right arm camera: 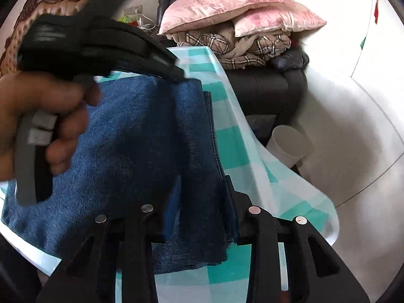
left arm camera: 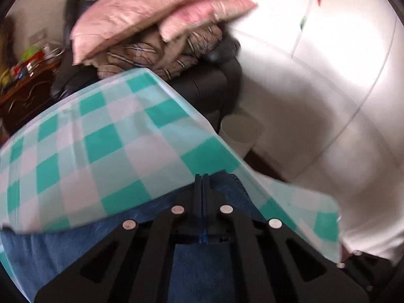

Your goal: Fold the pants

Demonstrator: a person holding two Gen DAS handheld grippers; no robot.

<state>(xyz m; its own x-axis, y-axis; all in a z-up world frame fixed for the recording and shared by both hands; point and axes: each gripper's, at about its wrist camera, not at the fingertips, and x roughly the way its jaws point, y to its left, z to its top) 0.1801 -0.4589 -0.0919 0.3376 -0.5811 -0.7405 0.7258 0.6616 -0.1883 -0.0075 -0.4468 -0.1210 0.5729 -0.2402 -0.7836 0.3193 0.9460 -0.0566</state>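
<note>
1. Jeans [right arm camera: 141, 136] — folded denim stack on the checked cloth [right arm camera: 234, 136] covering the surface.
2. Left tool [left arm camera: 203, 176] — jaws closed, empty, above the jeans.
3. Right tool [right arm camera: 202, 184] — part-open, straddling the stack's near edge, pads not seen pressing.
4. Step — late fold; next likely calls for gripping that edge.

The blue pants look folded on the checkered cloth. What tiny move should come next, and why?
Probably lift the right hand-held gripper clear. Its jaws stand apart around a fold of the blue pants, which already lie doubled on the checkered cloth. The left hand-held gripper is shut and looks empty.
</note>
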